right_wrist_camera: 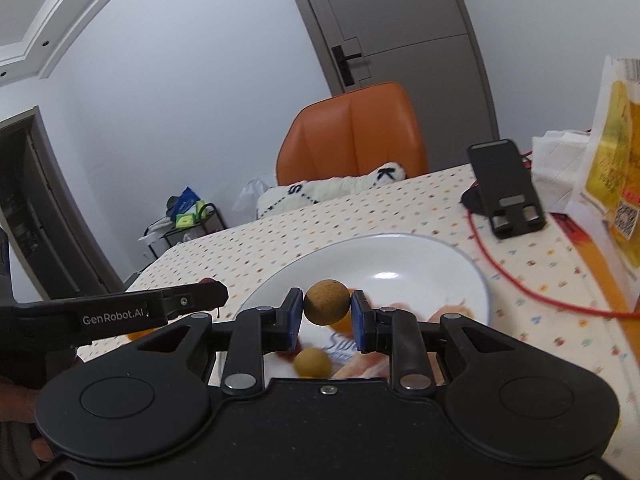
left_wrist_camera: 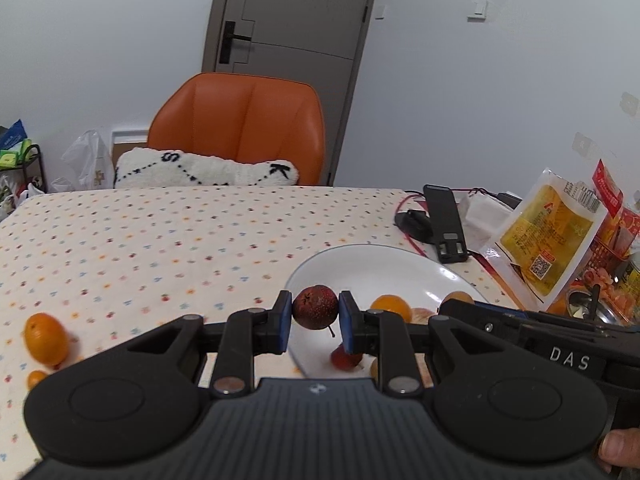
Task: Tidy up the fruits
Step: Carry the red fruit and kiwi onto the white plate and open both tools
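My left gripper is shut on a dark red speckled fruit with a short stem, held just above the near left rim of the white plate. On the plate lie an orange kumquat and a red fruit. My right gripper is shut on a round brown longan over the same plate, where another longan lies below. The left gripper's body shows at the left of the right wrist view.
Two kumquats lie on the dotted tablecloth at the left. Behind the plate stand a black phone stand, a red cable and a yellow snack packet. An orange chair with a white cushion sits at the far edge.
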